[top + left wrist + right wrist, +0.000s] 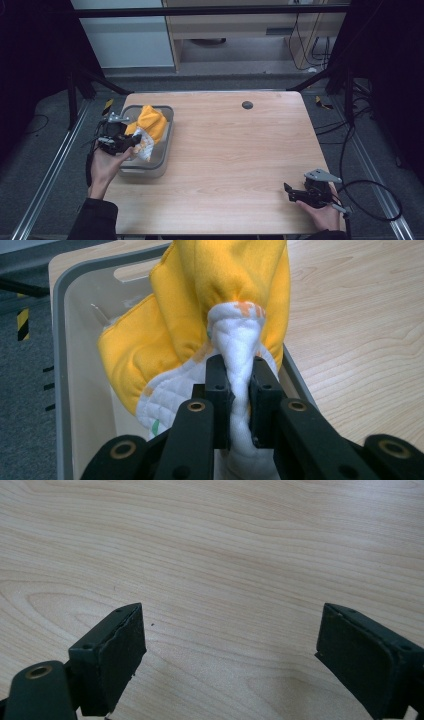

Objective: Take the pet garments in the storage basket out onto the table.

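**A:** Starting with the high view: nearest the camera are the person's two forearms coming in from the near edge. The right gripper sits low over the near right corner of the surface, well apart from everything. Looks parked to me, just out of the way while the other hand works. The left gripper is at the grey bin on the left side, clamped on the yellow and white cloth, which bunches up above the bin's rim.

**B:** Is the cloth in the bin or out of it?

**A:** Mostly over the bin, partly inside it. In the left gripper view the two black jaws are pinched tight on a white quilted fold of the cloth, and the yellow side balloons out beyond them. The bin's wall runs along the left with the cloth hanging over its inside. My guess is it grabbed a gathered edge so the whole thing lifts in one go instead of sliding off.

**B:** And the right one?

**A:** Right gripper view: jaws spread wide, nothing between them, only bare wood grain underneath. So it's empty and idle, probably waiting to catch a corner once the cloth reaches the open surface.
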`<state>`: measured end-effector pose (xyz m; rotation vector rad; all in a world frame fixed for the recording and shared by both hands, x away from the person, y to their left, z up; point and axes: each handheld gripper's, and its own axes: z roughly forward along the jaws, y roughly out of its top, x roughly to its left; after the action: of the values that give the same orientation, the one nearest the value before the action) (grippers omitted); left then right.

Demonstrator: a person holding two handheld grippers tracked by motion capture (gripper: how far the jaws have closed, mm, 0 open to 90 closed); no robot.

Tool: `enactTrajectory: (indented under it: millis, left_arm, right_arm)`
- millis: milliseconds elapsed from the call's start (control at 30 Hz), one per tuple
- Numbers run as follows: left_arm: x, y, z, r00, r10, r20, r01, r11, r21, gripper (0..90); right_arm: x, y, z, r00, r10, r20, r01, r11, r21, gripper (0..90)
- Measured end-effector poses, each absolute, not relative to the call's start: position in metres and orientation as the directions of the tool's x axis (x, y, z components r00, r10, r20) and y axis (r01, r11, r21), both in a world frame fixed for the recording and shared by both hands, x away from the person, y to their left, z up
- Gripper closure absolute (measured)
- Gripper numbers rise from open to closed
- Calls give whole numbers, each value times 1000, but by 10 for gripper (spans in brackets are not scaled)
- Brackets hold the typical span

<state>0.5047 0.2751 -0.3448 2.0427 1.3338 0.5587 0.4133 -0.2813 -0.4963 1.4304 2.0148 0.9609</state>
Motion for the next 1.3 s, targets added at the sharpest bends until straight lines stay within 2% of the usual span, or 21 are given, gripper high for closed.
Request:
enactTrajectory:
  millis: [767,1300]
  left_arm:
    - [497,262,-332,461,887,2,625,-326,709,820]
    - [487,239,-323,540,841,5,587,-381,714,819]
  right_arm:
    - [414,-282,-496,-333,943,8,600,206,773,121]
    - [414,-282,-496,-335,942,7,599,207,774,121]
